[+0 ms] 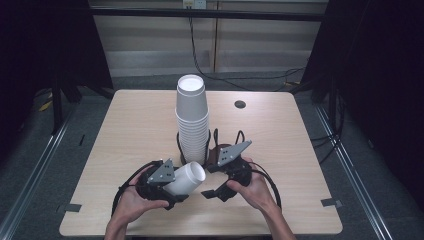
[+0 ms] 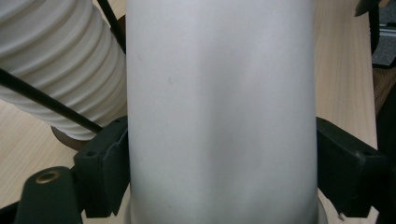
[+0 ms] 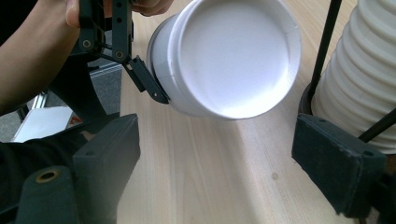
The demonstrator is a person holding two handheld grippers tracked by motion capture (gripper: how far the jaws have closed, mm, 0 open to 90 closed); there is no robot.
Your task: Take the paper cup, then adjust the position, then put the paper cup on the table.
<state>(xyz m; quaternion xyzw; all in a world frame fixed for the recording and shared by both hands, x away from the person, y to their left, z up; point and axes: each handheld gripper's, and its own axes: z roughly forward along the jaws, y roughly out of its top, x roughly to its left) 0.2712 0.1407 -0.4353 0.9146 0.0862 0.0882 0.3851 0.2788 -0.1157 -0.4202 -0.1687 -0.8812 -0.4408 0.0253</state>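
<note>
A person at a wooden table (image 1: 135, 125) holds a single white paper cup (image 1: 186, 178) clamped in the left gripper (image 1: 172, 192), its black jaws pressed against the cup's sides near the base, as the left gripper view shows. The cup lies tipped on its side just in front of the tall stack of cups (image 1: 191, 117), its open mouth (image 3: 238, 58) turned toward the right gripper (image 1: 210, 192). That gripper waits with its jaws spread wide and nothing between them, close beside the foot of the stack, which sits in a black wire holder (image 1: 178, 142). By the look of it, one cup has been separated from the stack and is in hand; whether it is on its way to the table or to the other gripper cannot be told, and the many cups in the stack remain to be dealt with.
</note>
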